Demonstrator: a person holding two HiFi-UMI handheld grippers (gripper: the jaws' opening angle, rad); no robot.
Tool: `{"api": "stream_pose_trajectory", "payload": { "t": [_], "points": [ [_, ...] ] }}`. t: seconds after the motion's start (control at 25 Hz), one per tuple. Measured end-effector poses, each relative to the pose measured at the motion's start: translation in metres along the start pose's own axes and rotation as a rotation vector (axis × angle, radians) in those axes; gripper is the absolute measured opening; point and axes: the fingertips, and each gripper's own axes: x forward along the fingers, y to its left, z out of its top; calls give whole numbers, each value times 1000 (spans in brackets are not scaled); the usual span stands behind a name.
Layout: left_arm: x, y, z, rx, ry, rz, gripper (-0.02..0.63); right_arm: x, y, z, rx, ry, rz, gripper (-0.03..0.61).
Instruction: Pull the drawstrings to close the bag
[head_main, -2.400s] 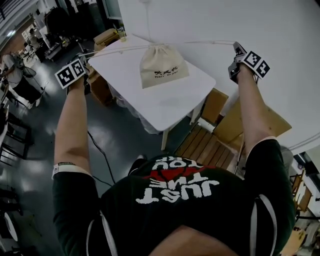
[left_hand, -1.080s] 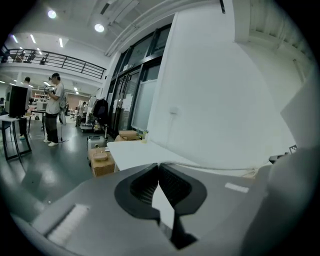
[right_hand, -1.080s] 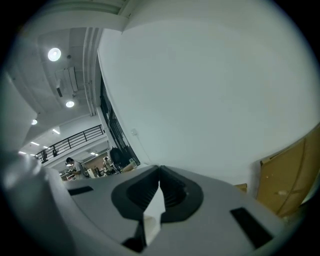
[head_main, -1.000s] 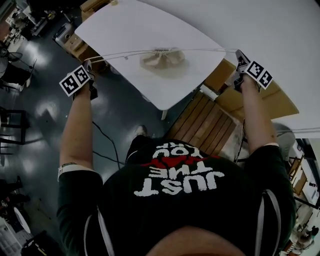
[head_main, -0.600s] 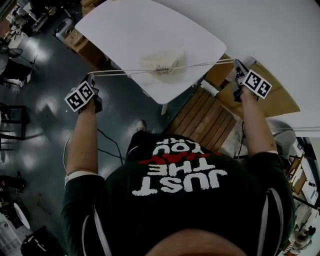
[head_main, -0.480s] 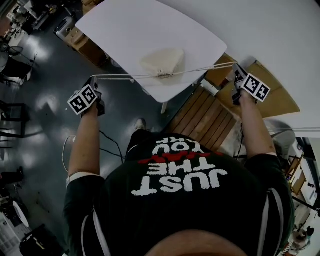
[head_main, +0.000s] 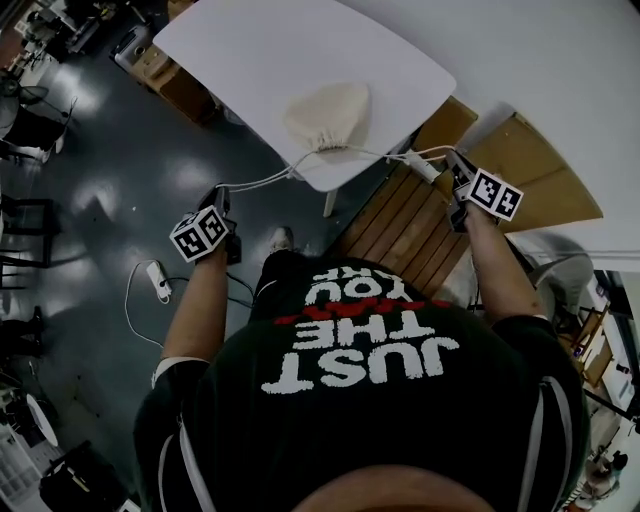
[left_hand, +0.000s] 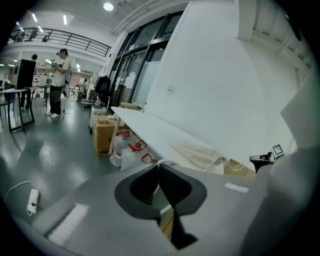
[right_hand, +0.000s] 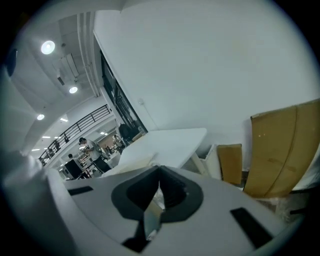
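The cream drawstring bag (head_main: 327, 108) lies on the white table (head_main: 240, 50) near its front edge, its mouth gathered tight. Two white drawstrings (head_main: 262, 181) hang slack from the neck, one to each side. My left gripper (head_main: 221, 194) is below the table's edge at the left, shut on the left string's end. My right gripper (head_main: 451, 162) is at the right, over the wooden slats, shut on the other string. In the left gripper view the bag (left_hand: 196, 151) lies flat on the table and the string (left_hand: 163, 162) leaves the shut jaws. The right gripper view shows cord between its shut jaws.
A slatted wooden chair (head_main: 405, 245) and cardboard sheets (head_main: 545, 165) stand right of the table. Cardboard boxes (left_hand: 104, 136) sit under the table's far end. A power strip (head_main: 157, 282) and cable lie on the dark floor. A person (left_hand: 60, 80) stands far off.
Both grippers came down and toward my body. The strings, taut a second ago, now sag. The bag slid toward the table's front edge and lies flat, its mouth bunched.
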Motion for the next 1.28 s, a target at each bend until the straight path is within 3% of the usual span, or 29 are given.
{"api": "stream_pose_trajectory", "payload": {
  "t": [0.28, 0.56, 0.76, 1.28],
  "points": [
    [-6, -41, -89, -114, 111, -112, 12, 2, 35, -97, -17, 188, 90, 12],
    [-16, -66, -151, -84, 244, -196, 12, 8, 78, -168, -87, 324, 190, 12],
    [-20, -62, -169, -150, 278, -183, 12, 8, 93, -200, -99, 374, 219, 12],
    [-20, -63, -174, -162, 297, -206, 12, -4, 103, -218, -92, 398, 223, 12]
  ]
}}
